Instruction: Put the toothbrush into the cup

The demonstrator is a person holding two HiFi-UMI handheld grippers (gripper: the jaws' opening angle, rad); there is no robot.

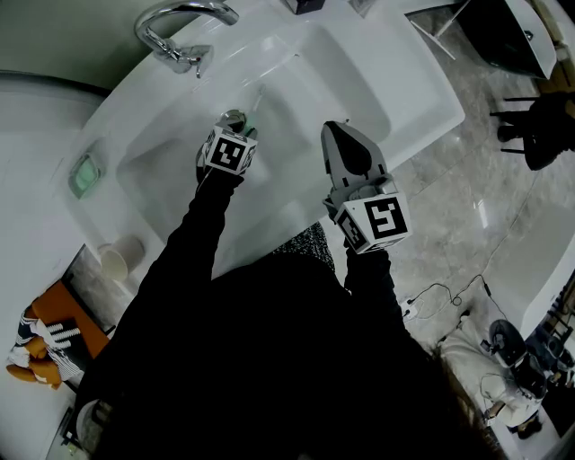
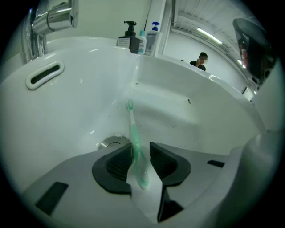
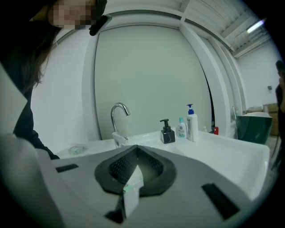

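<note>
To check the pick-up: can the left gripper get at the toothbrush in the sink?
Probably yes: the toothbrush handle lies between the left gripper's open jaws, and nothing in the sink blocks it.

Green toothbrush (image 2: 135,138), white sink (image 2: 80,116), silver tap (image 1: 180,27), perhaps cream cup (image 1: 121,262), black sleeves (image 1: 198,243).

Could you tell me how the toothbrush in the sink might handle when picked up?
The toothbrush looks thin and light, so it is probably easy to lift. Its smooth handle, lying on the glossy sink, may slip or swivel in the left gripper.
</note>
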